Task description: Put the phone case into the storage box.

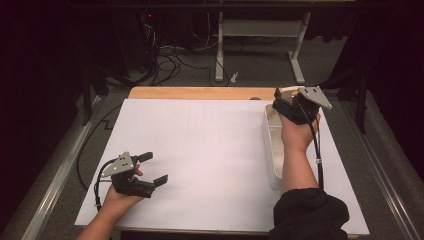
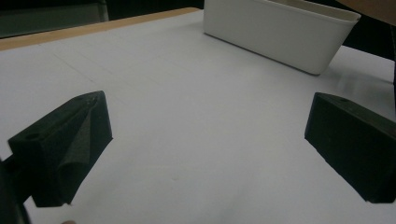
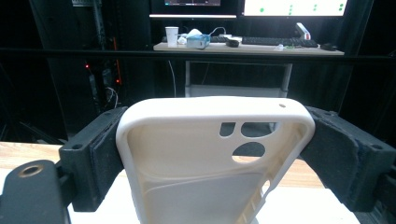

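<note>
Right gripper view: right tongs clamped on 1 cream plastic phone case, held upright. High view: same tongs above far end of long white plastic bin on bench; left tongs spread open, holding nothing.

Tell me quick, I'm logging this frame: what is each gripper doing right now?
Left gripper: open, holding nothing, low over the white sheet.
Right gripper: shut on a white phone case, above the white bin.

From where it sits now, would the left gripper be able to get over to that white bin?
Probably yes. The left gripper is open and holds nothing, and bare white table lies between it and the bin. The right gripper, shut on a phone case, sits over the bin's far end, so the near end looks free.
</note>
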